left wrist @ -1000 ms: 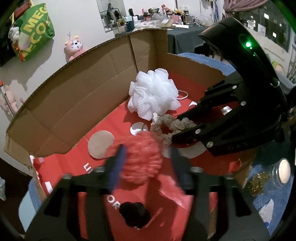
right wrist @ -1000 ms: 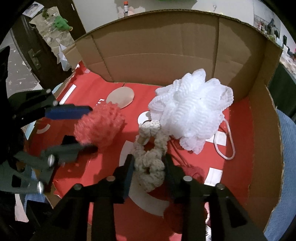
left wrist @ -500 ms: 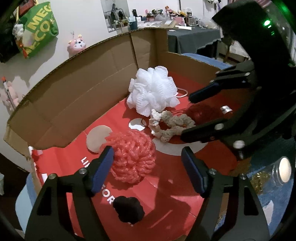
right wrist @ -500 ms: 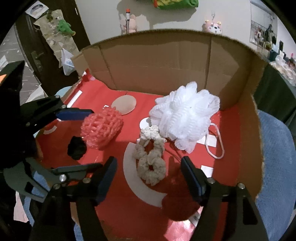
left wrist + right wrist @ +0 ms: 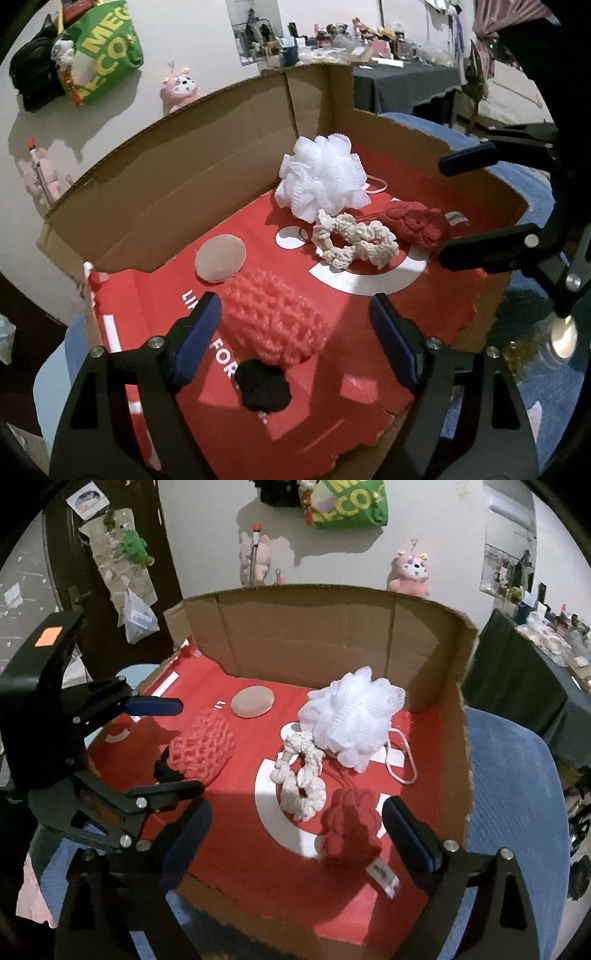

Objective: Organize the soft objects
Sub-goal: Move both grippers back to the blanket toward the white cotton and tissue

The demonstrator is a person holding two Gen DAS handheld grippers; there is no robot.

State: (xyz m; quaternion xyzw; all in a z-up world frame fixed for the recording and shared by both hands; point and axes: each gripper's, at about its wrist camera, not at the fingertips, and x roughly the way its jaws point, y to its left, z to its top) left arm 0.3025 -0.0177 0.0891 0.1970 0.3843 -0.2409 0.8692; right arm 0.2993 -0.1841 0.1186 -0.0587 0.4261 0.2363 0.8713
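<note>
Box (image 5: 332, 627) holds two scrunchies, three puffs, one beige pad.

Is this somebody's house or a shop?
Most likely a room in someone's home. Plush toys and a green shopping bag hang on the wall, a side table is crowded with small household things, and soft things sit in an opened cardboard box.

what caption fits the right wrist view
Open right tongs above a cream scrunchie and dark red plush in a cardboard box.

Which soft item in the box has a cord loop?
The white mesh pouf by the back wall; its white cord loop trails beside it, the others show none.
</note>
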